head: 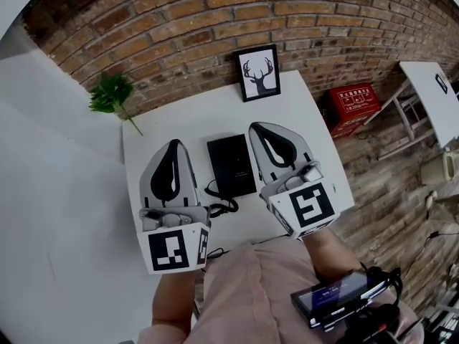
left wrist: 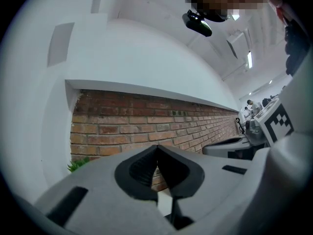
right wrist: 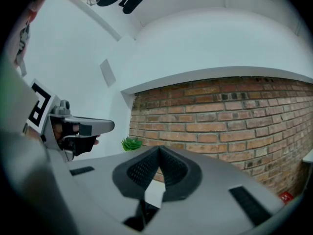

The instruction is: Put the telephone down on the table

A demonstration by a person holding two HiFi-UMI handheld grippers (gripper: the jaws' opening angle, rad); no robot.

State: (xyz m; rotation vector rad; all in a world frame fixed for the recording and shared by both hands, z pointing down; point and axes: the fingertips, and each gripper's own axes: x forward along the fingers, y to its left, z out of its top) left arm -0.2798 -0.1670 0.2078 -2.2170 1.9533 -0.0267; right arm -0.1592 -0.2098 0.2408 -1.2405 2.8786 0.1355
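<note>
A black telephone (head: 231, 165) lies flat on the white table (head: 172, 120), its black cord (head: 222, 206) curled at its near end. My left gripper (head: 173, 143) hovers just left of it, and my right gripper (head: 259, 125) just right of it. Neither touches the telephone. In the left gripper view my left gripper (left wrist: 157, 148) has its jaws shut with nothing between them. In the right gripper view my right gripper (right wrist: 159, 150) is also shut and empty. Both point level toward the brick wall.
A framed deer picture (head: 258, 73) leans on the brick wall at the table's far edge. A green plant (head: 111, 93) sits at the far left corner. On the floor to the right are a red box (head: 353, 106) and another white table (head: 430, 92).
</note>
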